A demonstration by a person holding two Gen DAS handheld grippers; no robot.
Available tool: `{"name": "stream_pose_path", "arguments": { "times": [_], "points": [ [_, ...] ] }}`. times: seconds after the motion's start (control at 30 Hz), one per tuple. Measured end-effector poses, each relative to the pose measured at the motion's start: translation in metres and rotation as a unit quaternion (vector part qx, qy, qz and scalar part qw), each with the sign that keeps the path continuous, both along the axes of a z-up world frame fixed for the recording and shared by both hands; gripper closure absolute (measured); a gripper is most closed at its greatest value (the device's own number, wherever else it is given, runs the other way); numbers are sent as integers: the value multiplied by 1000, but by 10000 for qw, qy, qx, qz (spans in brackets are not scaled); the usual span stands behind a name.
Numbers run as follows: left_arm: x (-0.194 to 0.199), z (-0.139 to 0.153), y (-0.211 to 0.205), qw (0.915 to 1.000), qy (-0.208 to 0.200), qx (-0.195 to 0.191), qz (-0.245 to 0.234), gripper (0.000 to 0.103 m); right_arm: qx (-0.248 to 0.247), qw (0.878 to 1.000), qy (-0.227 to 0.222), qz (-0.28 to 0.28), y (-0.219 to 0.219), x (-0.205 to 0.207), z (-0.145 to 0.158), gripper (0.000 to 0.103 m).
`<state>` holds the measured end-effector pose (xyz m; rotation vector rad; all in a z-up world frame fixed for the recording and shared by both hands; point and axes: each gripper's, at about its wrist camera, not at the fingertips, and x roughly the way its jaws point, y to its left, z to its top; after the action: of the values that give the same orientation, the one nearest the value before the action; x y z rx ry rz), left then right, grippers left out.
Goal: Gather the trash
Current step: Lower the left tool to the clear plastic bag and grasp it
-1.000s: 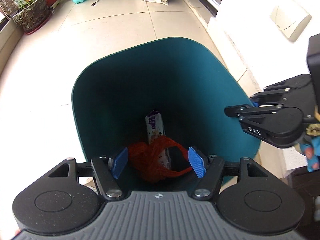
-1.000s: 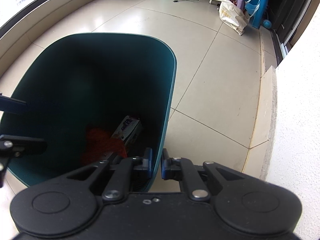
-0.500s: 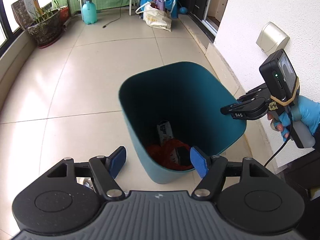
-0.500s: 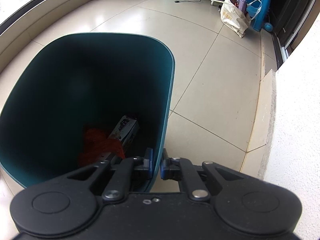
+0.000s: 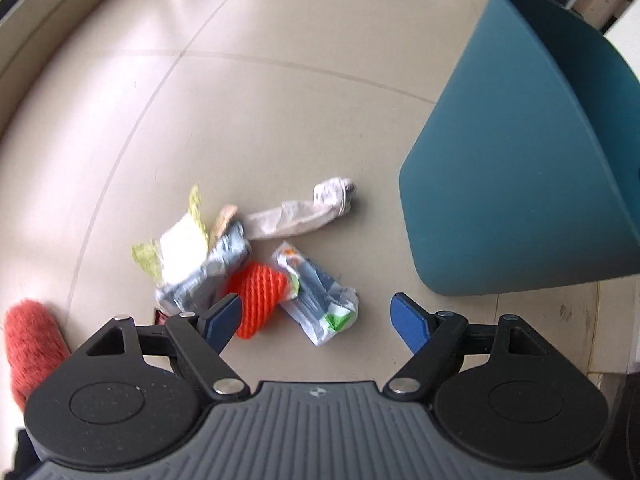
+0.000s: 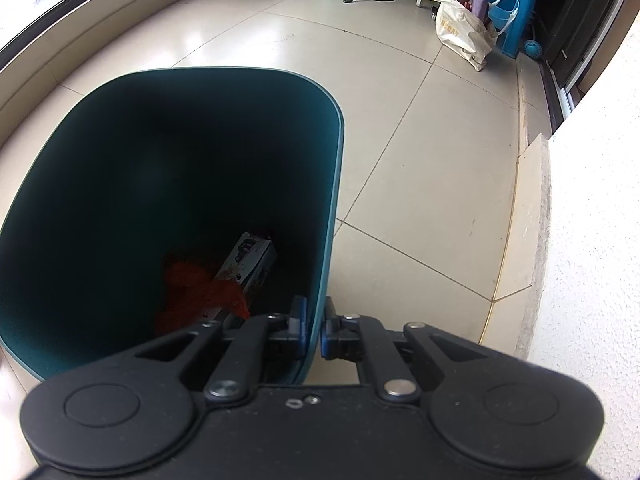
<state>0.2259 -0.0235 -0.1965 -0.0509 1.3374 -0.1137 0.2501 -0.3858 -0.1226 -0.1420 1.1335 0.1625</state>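
1. Trash on the floor now fills my left wrist view, where half a second ago that camera looked across at the teal bin point(image 5: 532, 168) with the right tongs on its rim, and a second ago straight down into it. The bin now stands off at 2 o'clock, seen from outside.
2. My left tongs point(image 5: 316, 322) have just been opening and now stand wide apart, with nothing pressed between the blue pads.
3. My right tongs point(image 6: 314, 330) look the same as in both earlier frames: clamped on the bin's rim point(image 6: 320, 320), one pad inside the wall and one outside.
4. Count on the floor, left view: one orange knitted piece point(image 5: 260, 294), one crumpled grey wrapper point(image 5: 212, 276), one white and yellow-green wrapper point(image 5: 176, 248), one printed plastic pouch point(image 5: 320, 296), one twisted pale plastic bag point(image 5: 308, 212). The edges blur, so smaller bits may hide in the heap.
5. One fuzzy red thing point(image 5: 30, 344) sits at 9 o'clock by the frame edge; I cannot tell what it is.
6. Inside the bin, right view: one small printed carton point(image 6: 250, 260) and one orange-red net point(image 6: 192, 288) at the bottom.
7. Relative to the left tongs, the orange piece lies just beside the left pad at 11 o'clock, the pouch at 12 o'clock between the pads' lines, and the pale bag farther out at 12.
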Motion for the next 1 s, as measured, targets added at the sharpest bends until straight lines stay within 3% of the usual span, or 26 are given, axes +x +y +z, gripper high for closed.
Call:
{"name": "stream_pose_path", "arguments": {
  "times": [0.2,0.37,0.53,0.63,0.67,0.77,0.83,1.0],
  "points": [
    [0,-69,-3,9963,626,-14,585,22,-29,10000,-26,-15,0,0,-1,98],
    [9,-105,-2,9920,805,14,968,22,-27,10000,-32,-21,0,-1,-2,98],
    [20,-137,0,9834,1139,-334,1372,22,-14,10000,-43,-16,-1,-1,-2,97],
    [26,-150,-3,9803,1239,-323,1506,23,-48,10000,-56,12,0,-2,-2,97],
    [28,-152,-4,9802,1238,-240,1524,25,-55,10000,-64,15,1,-2,-2,97],
    [30,-160,-7,9779,1369,-244,1562,48,-32,10000,-64,14,0,-3,-2,97],
    [29,-159,-10,9776,1380,-229,1572,48,-24,10000,-64,16,0,-3,-1,97],
    [21,-150,-14,9803,1259,-113,1516,70,-57,9999,-86,9,2,-5,-1,97]
  ]
}}
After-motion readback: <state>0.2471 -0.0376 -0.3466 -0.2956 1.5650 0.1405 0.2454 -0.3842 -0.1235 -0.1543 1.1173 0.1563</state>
